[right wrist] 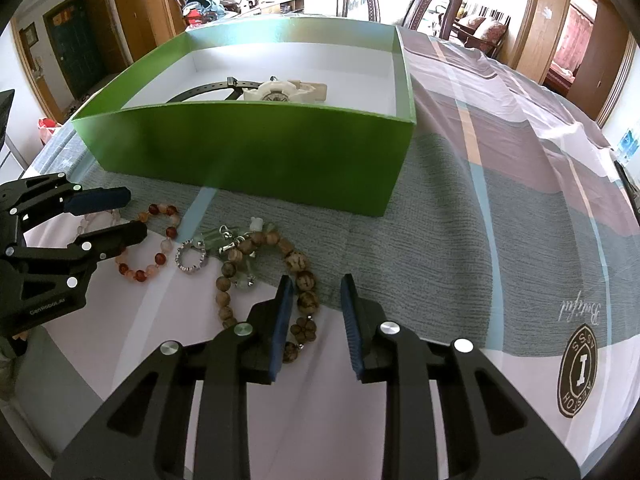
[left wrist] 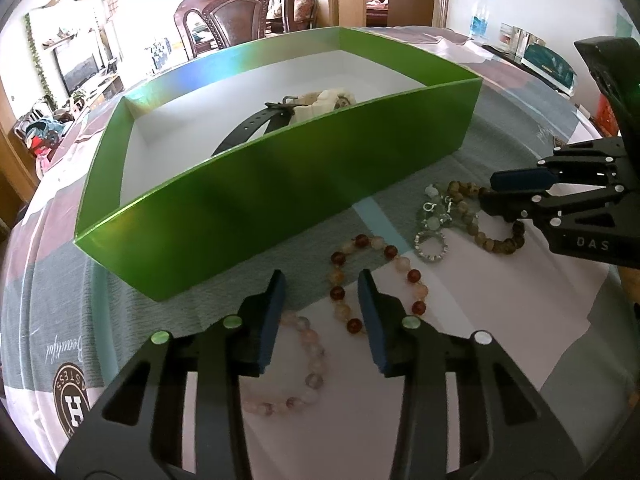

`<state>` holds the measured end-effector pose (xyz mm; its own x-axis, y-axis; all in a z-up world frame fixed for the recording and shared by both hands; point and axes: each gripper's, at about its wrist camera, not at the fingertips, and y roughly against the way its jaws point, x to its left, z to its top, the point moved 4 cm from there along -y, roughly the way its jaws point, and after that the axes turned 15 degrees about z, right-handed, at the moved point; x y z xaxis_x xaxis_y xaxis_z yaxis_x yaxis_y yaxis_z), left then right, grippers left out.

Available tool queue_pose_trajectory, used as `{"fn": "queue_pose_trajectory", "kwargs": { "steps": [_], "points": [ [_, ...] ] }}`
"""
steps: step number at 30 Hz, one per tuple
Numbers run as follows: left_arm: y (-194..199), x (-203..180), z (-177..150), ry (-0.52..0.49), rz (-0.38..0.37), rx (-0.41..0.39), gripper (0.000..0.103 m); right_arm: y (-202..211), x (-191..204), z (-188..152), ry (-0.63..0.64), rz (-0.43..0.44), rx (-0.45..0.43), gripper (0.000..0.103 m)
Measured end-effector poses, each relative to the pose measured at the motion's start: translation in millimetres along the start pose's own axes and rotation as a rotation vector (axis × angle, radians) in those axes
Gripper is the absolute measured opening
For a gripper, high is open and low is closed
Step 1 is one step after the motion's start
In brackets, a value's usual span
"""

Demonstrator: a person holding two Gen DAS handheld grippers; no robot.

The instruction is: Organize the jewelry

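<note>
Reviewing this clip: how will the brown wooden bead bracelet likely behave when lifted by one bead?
The brown wooden bead bracelet lies in a loose, irregular loop, so it is probably floppy and would dangle. Its round beads may slip or turn under flat pads. Being tangled with the silver charm bracelet, it could drag that along.

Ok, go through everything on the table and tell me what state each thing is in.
Green box: open, no lid.
White watch: inside the box.
Red bead bracelet: on the cloth, partly between the left tool pads.
Wooden bead bracelet: on the cloth.
Left tool: open.
Right tool: open.
</note>
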<state>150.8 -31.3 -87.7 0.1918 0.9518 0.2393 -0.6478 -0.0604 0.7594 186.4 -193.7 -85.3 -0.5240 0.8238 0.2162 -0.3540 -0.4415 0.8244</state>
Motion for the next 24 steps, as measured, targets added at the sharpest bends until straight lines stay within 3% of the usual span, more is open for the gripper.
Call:
{"fn": "queue_pose_trajectory", "kwargs": {
  "steps": [3, 6, 13, 18, 23, 24],
  "points": [
    [1.9, -3.0, -0.7, -0.009, -0.021, -0.002, 0.022, 0.2, -0.2, -0.1, 0.002, 0.000, 0.000, 0.027],
    [3.1, -4.1, -1.8, -0.017, -0.027, -0.005, 0.018, 0.3, 0.0, -0.3, 0.001, -0.001, -0.003, 0.027],
    [2.7, -1.6, -2.1, -0.009, -0.034, -0.003, 0.018, -0.4, 2.7, -0.5, 0.009, 0.008, -0.005, 0.027],
    [2.5, -0.7, -1.6, -0.008, -0.018, -0.002, 0.034, -1.1, 4.2, -1.0, 0.013, 0.015, -0.004, 0.027],
    [4.1, -1.7, -1.8, -0.016, -0.024, -0.005, 0.033, -1.5, 3.2, -0.5, 0.014, 0.014, -0.005, 0.027],
    [4.3, -1.7, -2.1, -0.014, -0.037, -0.003, 0.028, -1.6, 3.0, -0.7, 0.015, 0.014, -0.006, 0.027]
  ]
}}
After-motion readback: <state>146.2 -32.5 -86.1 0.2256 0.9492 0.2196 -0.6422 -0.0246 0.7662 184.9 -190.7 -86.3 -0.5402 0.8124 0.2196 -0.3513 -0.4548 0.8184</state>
